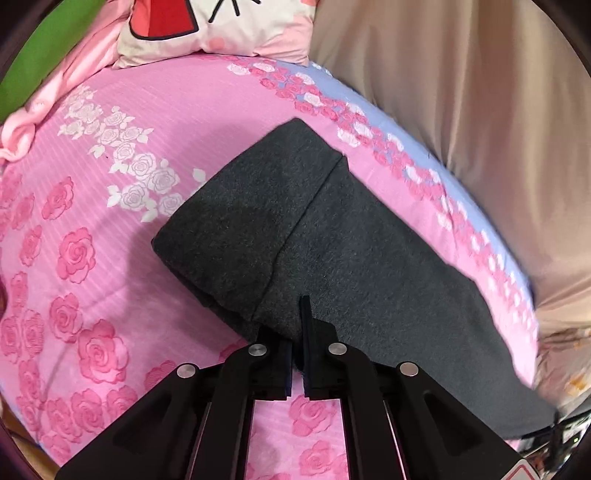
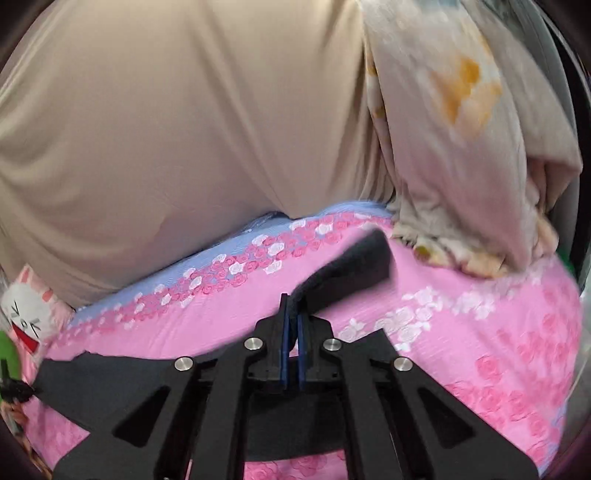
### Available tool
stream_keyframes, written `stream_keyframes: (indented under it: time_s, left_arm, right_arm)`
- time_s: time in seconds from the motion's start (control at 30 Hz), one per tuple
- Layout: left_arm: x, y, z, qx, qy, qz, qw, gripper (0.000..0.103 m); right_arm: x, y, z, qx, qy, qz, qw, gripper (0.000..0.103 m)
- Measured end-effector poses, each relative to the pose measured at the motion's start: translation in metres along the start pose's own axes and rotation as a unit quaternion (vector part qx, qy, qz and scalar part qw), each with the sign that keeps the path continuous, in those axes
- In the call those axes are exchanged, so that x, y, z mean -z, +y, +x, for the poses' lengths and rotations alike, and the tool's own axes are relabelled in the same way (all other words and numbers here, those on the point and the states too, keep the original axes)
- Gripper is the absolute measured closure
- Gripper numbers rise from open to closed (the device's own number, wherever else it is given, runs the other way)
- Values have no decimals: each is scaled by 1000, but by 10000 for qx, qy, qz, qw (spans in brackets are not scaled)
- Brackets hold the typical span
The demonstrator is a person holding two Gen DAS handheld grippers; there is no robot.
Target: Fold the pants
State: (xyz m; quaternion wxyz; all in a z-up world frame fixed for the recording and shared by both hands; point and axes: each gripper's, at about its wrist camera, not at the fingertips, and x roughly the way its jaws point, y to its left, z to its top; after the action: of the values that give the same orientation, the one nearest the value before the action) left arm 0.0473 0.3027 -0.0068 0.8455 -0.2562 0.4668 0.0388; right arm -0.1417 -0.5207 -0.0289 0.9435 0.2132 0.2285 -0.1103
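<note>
Bedding fills both views: a bed [image 1: 110, 206] covered by a pink sheet printed with pink and white roses, with a pale blue band along its far edge. Behind the bed hangs a beige cloth [image 2: 177, 122], and in the right wrist view a crumpled pale blanket with orange patches [image 2: 465, 122] sits heaped at the bed's far right. A pillow printed with a cartoon face [image 1: 218, 29] lies at the head of the bed. On the sheet lie the dark grey pants [image 1: 295, 236], spread flat with one part folded over, the fold line running diagonally across the cloth in the left wrist view. The left gripper [image 1: 298, 328] has its jaws pressed together on the near edge of the pants, cloth bunched around the tips. The right gripper [image 2: 291, 317] also has its jaws closed, pinching a raised fold of the pants that lifts off the sheet and trails away to the upper right.
</note>
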Motion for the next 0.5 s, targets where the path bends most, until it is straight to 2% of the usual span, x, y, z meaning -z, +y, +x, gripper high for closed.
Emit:
stream_keyframes:
  time_s: [0.03, 0.1, 0.13, 0.17, 0.23, 0.3, 0.33, 0.37, 0.4, 0.5]
  left_arm:
    - [2, 2, 4, -40, 38, 9, 10000, 100]
    - [5, 9, 14, 28, 151, -123, 9998, 98]
    - [6, 14, 17, 140, 177, -246, 9994, 98]
    - [6, 16, 16, 212, 162, -297, 9992, 93]
    - [5, 21, 9, 347, 111, -374, 9986, 88]
    - [6, 31, -1, 543, -47, -606, 9967, 63]
    - [6, 35, -6, 614, -111, -702, 9956, 57]
    - [6, 40, -12, 630, -221, -846, 9942, 44]
    - [6, 44, -14, 603, -306, -935, 9933, 39]
    - [4, 58, -13, 610, -441, -1342, 9881, 34]
  right_arm:
    - [15, -13, 18, 242, 425, -34, 9988, 101]
    - [46, -37, 45, 456, 1113, 166, 9926, 101]
    - [56, -44, 50, 499, 1265, 256, 9904, 100]
    - [62, -49, 48, 498, 1314, 412, 9892, 97]
    - [59, -47, 34, 509, 1058, 456, 9920, 91]
    - [58, -39, 21, 851, 930, 248, 9917, 85]
    - [58, -35, 16, 961, 874, 184, 9914, 77]
    - [59, -31, 10, 943, 816, 173, 9920, 69]
    - [62, -26, 4, 829, 755, 217, 9935, 67]
    - [75, -13, -3, 456, 794, 391, 9950, 63]
